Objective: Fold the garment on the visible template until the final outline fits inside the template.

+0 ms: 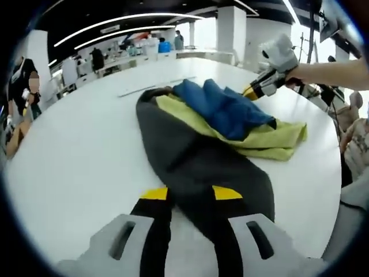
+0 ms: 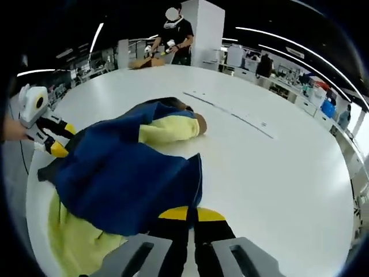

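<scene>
A garment lies bunched on the round white table. It has a dark grey part, a lime-yellow part and a blue part on top. In the left gripper view my left gripper holds its yellow-tipped jaws partly closed on the near end of the dark part. My right gripper comes in from the far right and touches the blue part. In the right gripper view my right gripper has its jaws nearly together on the edge of the blue cloth. The left gripper sits at the garment's left end.
Thin line marks run across the table beyond the garment and also appear in the right gripper view. A person stands at the table's far side. Desks and equipment fill the room behind. The bare table spreads to the right.
</scene>
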`<state>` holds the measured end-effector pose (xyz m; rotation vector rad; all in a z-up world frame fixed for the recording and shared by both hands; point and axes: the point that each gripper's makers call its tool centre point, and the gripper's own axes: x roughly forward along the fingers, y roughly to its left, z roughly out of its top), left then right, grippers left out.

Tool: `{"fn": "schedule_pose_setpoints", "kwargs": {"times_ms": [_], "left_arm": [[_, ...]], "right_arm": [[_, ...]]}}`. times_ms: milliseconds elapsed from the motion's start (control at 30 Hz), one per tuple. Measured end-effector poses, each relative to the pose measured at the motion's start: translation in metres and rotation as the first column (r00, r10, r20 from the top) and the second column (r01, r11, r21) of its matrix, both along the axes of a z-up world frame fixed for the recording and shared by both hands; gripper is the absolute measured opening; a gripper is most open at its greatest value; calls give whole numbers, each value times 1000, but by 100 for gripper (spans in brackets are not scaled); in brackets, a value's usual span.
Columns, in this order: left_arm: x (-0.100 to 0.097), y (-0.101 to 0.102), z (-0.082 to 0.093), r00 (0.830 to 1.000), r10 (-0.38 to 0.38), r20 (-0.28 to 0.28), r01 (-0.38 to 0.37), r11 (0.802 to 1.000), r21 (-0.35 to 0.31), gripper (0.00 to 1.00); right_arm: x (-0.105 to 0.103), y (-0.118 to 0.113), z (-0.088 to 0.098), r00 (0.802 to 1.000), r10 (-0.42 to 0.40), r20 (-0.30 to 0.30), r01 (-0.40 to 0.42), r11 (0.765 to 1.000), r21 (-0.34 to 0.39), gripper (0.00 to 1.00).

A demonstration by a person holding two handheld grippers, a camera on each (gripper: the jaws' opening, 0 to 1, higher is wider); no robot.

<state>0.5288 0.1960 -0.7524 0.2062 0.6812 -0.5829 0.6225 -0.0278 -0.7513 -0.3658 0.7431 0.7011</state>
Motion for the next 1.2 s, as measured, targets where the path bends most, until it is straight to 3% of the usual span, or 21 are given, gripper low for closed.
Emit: {"fn": "schedule_pose_setpoints", "kwargs": {"times_ms": [67,367,567,733,1033,1200], "left_arm": [[1,1,-1,1000,6,-9,-6,1000,13,1],[3,10,2,999,35,-18,-34,999,34,0],[2,27,4,997,71,-6,-70,994,82,0],[5,37,9,996,90,15,-91,990,106,0],[9,60,2,985,172,-6,-169,974,149,0],[13,75,4,978,210,12,-209,960,187,0]], "right_arm": [[0,-6,0,1000,2,10,-1,1000,-28,0],[0,-38,4,998,-67,20,68,996,-50,0],[-7,-60,4,993,-119,4,118,991,-67,0],[-8,-72,13,986,-163,24,164,985,-59,0],[-5,-92,29,962,-267,52,268,963,-21,0],[-4,-105,36,943,-326,73,327,945,4,0]]}}
